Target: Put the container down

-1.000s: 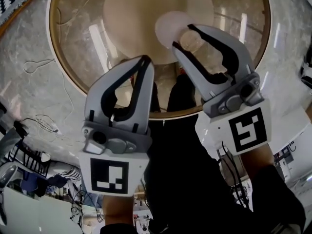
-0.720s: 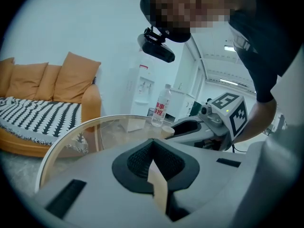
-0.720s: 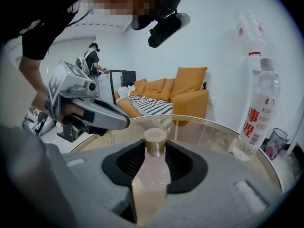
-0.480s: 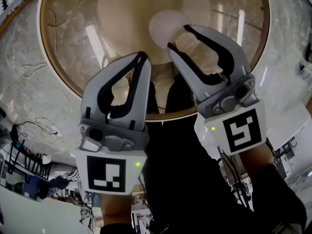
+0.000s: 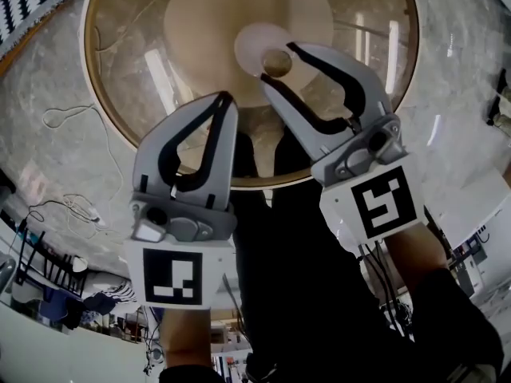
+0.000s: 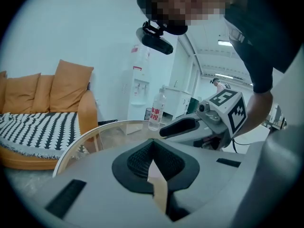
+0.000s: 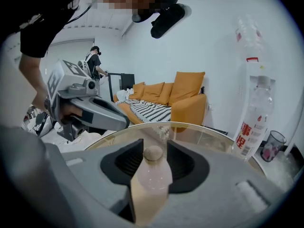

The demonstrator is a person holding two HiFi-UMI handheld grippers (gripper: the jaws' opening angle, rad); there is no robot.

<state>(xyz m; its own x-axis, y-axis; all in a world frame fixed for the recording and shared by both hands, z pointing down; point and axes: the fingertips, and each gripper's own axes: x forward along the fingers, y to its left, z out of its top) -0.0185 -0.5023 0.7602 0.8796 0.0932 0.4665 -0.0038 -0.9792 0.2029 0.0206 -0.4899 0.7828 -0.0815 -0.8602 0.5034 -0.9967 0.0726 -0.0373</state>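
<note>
The container is a small pale pink bottle (image 5: 254,40) with a tan round cap (image 7: 153,152). It stands upright on the round glass table (image 5: 128,134). My right gripper (image 5: 277,62) reaches over it with the cap between its fingertips. Its jaws are opening, and a thin gap shows on each side of the cap in the right gripper view. My left gripper (image 5: 226,98) hovers beside it over the table's near edge. Its fingertips meet and nothing is between them (image 6: 152,148).
A tall clear water bottle (image 7: 251,122) with a red label and a small glass (image 7: 270,151) stand at the table's far side. An orange sofa (image 7: 185,99) with a black-and-white throw lies beyond. A thin cable (image 5: 72,118) lies on the marble floor to the left.
The right gripper's jaws have spread a little around the bottle's cap. Both grippers stay over the table's near edge, and the left stays shut.
</note>
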